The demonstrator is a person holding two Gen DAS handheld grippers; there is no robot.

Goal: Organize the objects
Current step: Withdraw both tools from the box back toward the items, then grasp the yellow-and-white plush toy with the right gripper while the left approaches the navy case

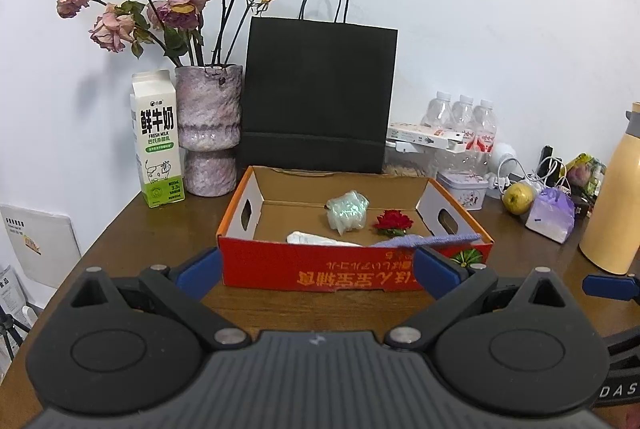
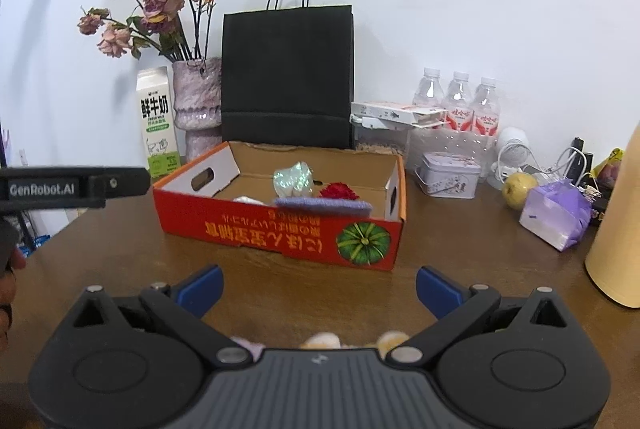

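A red-orange cardboard box (image 1: 280,269) (image 2: 248,227) sits open on the brown table. Inside lie an iridescent pouch (image 1: 346,209) (image 2: 293,181), a red flower (image 1: 393,221) (image 2: 338,191) and a white packet (image 1: 316,239). A purple cloth (image 1: 430,241) (image 2: 324,205) drapes over the front rim. My left gripper (image 1: 318,275) is open just before the box's front wall, holding nothing. My right gripper (image 2: 319,289) is open above the table, short of the box. Small pale objects (image 2: 324,341) peek out under its body, mostly hidden.
Behind the box stand a black paper bag (image 1: 320,101), a vase of dried roses (image 1: 209,125) and a milk carton (image 1: 157,141). To the right are water bottles (image 2: 458,101), a tin (image 2: 448,173), a pear (image 2: 518,189), a purple bag (image 2: 556,213) and a yellow flask (image 1: 616,197).
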